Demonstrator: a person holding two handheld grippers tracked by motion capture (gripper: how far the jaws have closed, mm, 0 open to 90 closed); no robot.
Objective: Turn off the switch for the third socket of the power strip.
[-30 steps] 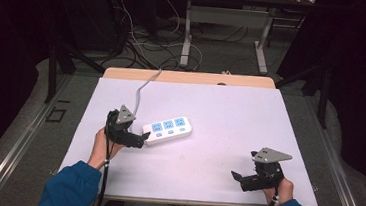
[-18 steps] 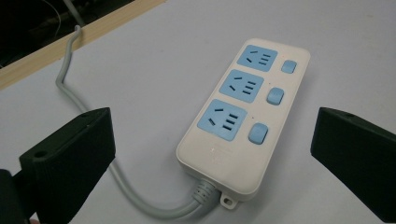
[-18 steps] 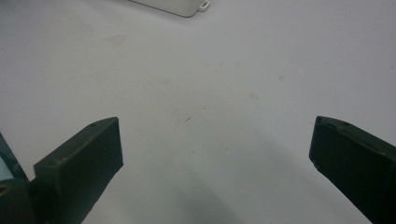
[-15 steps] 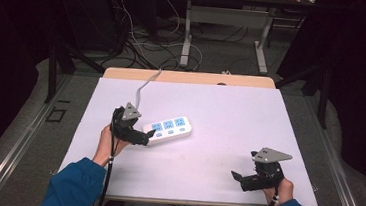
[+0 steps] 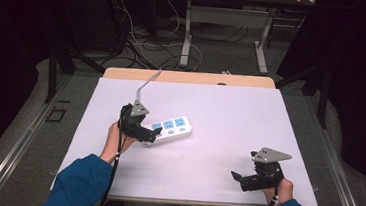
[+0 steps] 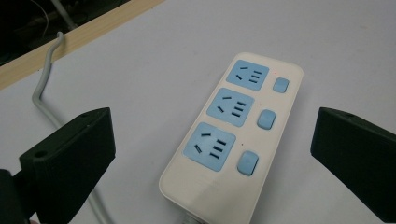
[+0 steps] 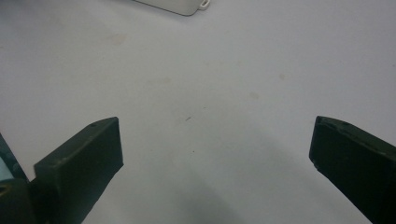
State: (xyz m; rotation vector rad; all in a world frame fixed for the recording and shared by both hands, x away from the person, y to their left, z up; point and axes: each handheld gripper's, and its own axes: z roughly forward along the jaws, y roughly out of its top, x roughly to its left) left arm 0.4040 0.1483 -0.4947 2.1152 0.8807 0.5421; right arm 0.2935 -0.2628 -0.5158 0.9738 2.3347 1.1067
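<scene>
1. Power strip (image 6: 232,142) flat on white table (image 5: 230,112), left of centre, cord (image 6: 44,95) trailing away.
2. Left gripper (image 6: 212,154) jaws wide apart, straddling near end, not touching.
3. Lower squarely, close across the strip's width.
4. Right gripper (image 5: 244,179) open, idle, well apart.

Your right gripper (image 7: 215,154) is hovering with black jaws spread wide over the white table (image 7: 210,84), the cream plastic power strip's corner (image 7: 180,5) peeking in at top.

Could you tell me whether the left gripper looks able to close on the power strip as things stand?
Probably yes. The left gripper is open, its jaws standing either side of the power strip's near end with nothing between. Only the grey cable runs under the left jaw.
</scene>
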